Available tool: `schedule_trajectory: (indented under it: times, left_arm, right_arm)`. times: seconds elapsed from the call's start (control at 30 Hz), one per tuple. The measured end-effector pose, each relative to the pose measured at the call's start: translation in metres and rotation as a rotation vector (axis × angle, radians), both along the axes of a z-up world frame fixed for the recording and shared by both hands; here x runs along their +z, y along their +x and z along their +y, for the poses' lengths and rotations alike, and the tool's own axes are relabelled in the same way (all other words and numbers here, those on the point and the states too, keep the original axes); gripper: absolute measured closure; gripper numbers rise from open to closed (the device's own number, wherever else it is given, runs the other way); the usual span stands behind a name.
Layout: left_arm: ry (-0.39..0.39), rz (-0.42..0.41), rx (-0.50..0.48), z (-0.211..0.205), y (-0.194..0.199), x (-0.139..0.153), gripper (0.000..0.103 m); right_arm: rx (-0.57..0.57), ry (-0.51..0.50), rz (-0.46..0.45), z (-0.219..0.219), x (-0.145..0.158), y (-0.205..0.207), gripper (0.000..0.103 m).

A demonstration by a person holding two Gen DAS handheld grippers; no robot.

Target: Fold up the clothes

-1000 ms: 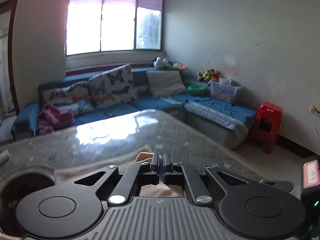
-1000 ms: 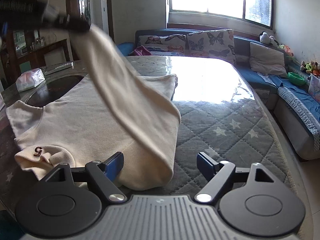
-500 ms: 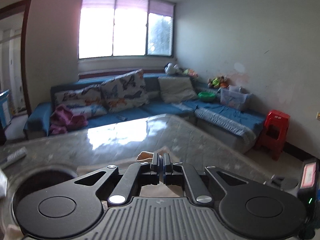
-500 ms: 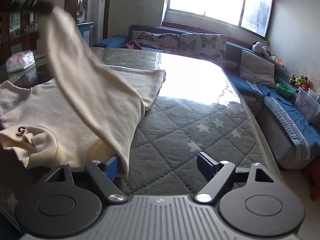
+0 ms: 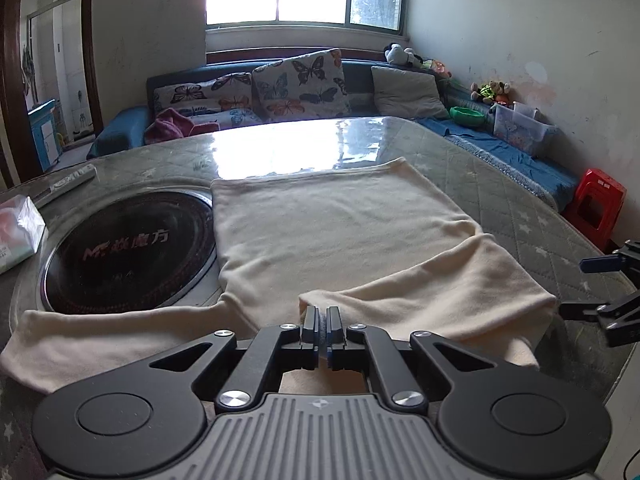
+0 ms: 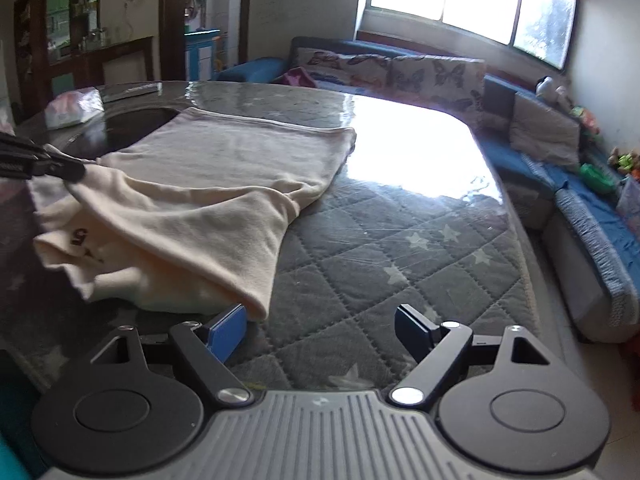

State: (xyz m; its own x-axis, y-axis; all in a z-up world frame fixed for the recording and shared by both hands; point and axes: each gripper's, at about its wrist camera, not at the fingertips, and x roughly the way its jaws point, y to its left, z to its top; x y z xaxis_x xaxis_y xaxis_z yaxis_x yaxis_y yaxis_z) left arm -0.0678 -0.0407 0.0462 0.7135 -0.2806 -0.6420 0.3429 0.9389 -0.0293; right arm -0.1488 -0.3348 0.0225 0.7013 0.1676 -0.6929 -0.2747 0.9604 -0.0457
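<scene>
Cream sweater (image 5: 328, 236) is lying across the counter (image 6: 392, 248), its right sleeve (image 5: 448, 292) folding leftward, pinched by the left gripper (image 5: 322, 322), while the right gripper (image 6: 320, 328) is hovering spread beside the fold.

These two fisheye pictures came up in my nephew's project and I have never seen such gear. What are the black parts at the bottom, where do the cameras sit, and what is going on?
No robot here: a person holds a two-finger tool in each hand, and a camera on each looks forward along its fingers. The black parts at the bottom are the tool itself.

The left view shows the left tool, fingers shut on a sleeve of a cream shirt, folding it across the body. The right view shows the right tool, open and holding nothing, beside the shirt's edge.

The shirt lies on a quilted table under clear plastic. Beside it sit a round black cooktop and a tissue pack. A sofa stands behind.
</scene>
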Motion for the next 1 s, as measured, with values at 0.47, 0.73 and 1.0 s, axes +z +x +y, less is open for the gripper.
schedule_trajectory:
  times: [0.47, 0.73, 1.0]
  left_arm:
    - [-0.053, 0.014, -0.077, -0.022, 0.003, -0.004, 0.097]
    - [-0.031, 0.05, -0.048, -0.025, 0.016, -0.025, 0.096]
    - [-0.058, 0.033, 0.0, -0.014, 0.021, -0.019, 0.094]
  right_arm:
    - [0.079, 0.21, -0.007, 0.019, 0.009, 0.066, 0.083]
    - [0.057, 0.201, 0.014, 0.03, -0.014, 0.085, 0.089]
    - [0.087, 0.167, 0.002, 0.041, -0.006, 0.081, 0.087]
